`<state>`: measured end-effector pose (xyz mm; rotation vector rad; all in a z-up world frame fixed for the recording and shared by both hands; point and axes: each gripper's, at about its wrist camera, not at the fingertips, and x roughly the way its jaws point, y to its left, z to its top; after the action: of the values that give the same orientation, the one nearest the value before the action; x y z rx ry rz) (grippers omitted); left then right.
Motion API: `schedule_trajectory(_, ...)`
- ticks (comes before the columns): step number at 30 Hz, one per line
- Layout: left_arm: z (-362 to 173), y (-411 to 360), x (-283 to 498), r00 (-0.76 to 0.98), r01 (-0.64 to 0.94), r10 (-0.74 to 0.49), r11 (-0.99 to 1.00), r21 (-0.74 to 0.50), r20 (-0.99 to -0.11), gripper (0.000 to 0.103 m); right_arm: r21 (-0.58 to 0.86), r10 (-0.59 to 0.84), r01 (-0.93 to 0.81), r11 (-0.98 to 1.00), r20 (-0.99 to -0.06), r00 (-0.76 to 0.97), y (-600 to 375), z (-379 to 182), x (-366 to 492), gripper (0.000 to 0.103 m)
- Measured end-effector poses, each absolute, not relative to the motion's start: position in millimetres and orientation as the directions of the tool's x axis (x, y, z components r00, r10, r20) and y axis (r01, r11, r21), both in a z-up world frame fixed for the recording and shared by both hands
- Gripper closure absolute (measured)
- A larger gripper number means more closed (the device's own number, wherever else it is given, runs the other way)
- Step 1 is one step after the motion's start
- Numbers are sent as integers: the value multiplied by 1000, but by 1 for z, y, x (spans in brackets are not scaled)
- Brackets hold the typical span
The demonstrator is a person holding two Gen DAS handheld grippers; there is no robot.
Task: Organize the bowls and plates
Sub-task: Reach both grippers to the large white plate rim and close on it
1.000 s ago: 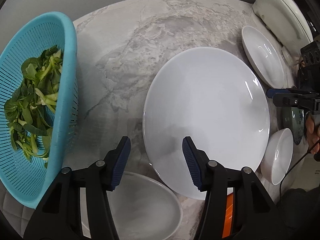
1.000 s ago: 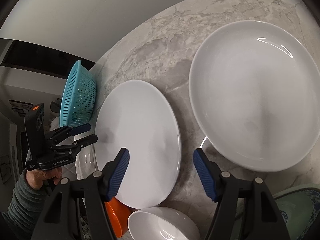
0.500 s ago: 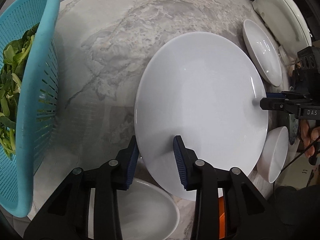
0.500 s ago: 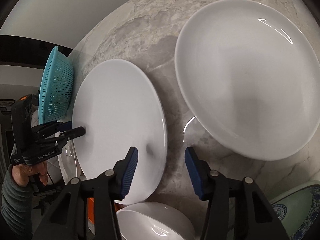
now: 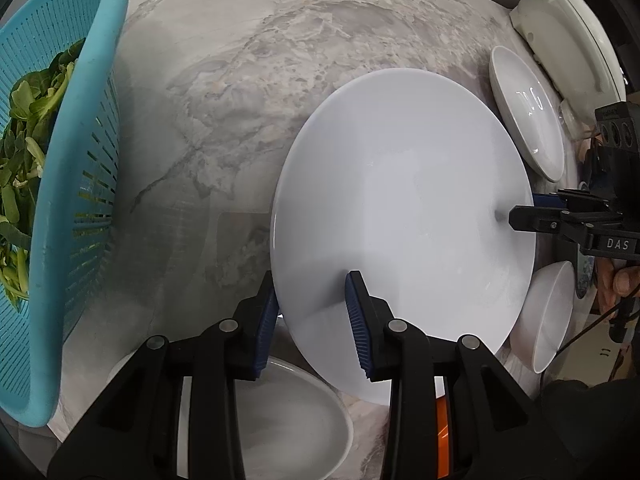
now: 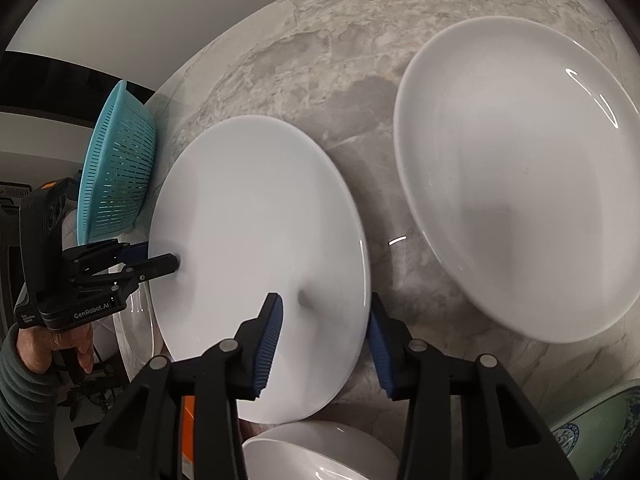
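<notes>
A large white plate (image 5: 400,200) (image 6: 256,220) lies on the marble table between my two grippers. My left gripper (image 5: 310,280) (image 6: 160,256) is shut on the plate's rim, one pad on top and one beneath the edge. On the opposite side, my right gripper (image 6: 324,298) (image 5: 524,208) straddles the rim. Its jaws are closing, with the rim between them and a sliver of gap still showing. A second big white plate (image 6: 520,180) (image 5: 528,120) rests to the right. A white bowl (image 6: 320,456) (image 5: 548,312) sits below the right gripper.
A blue colander (image 5: 80,160) (image 6: 120,168) holding greens stands at the left. Another white bowl (image 5: 288,420) and an orange item (image 5: 440,440) lie partly under the plate's near edge. A blue-green patterned dish (image 6: 600,432) and a white appliance (image 5: 568,40) flank the right side.
Both grippers have narrowed around the large plate's rim, the left one first. The right gripper has moved in over the plate's edge.
</notes>
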<state>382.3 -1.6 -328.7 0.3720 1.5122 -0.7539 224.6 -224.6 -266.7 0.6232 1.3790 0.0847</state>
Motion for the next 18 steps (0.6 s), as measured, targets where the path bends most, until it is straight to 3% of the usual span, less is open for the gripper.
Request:
schedule_trajectory(6, -329, 5, 381, -104, 654, -225, 719, -237, -969, 72, 460, 421, 304, 834, -888, 187, -234, -271, 219, 83)
schedule_trajectory(18, -325, 5, 381, -114, 627, -200, 745, -227, -973, 76, 476, 436, 281, 834, -879, 196, -236, -269, 217, 84)
